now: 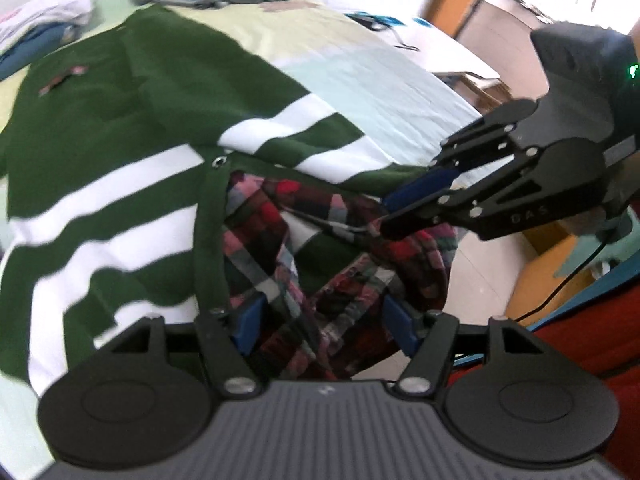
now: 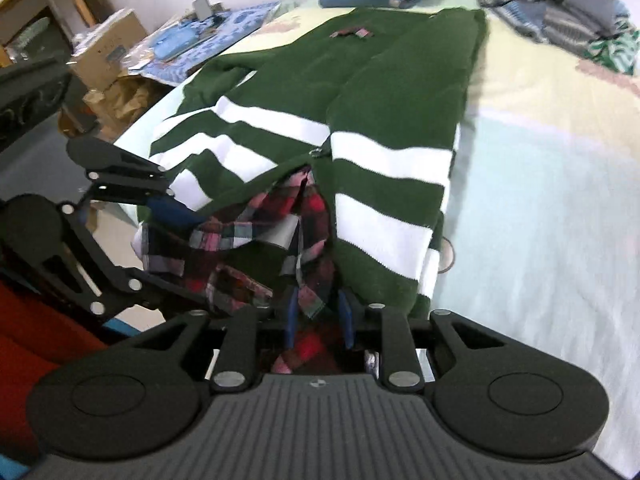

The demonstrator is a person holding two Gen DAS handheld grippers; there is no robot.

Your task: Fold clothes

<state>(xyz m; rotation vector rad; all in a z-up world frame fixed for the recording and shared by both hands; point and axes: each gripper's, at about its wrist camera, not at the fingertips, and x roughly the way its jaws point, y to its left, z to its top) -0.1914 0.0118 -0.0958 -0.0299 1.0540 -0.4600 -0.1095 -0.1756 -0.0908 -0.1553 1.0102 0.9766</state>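
Your left gripper (image 1: 320, 320) is open around the floppy plaid lining (image 1: 280, 216); the right gripper (image 2: 320, 320) pinches it. Grab the green jacket (image 2: 392, 92) by its hem.

The green and white striped jacket (image 2: 384, 120) is soft, thick, matt cloth with small shiny metal snaps. Its checked lining (image 2: 256, 248) is thin woven cloth. The bed sheet (image 2: 540, 200) is smooth, pale cloth. Each hand-held gripper (image 1: 320, 320) is matt black plastic with shiny metal pins. The box (image 2: 108, 52) is brown cardboard.
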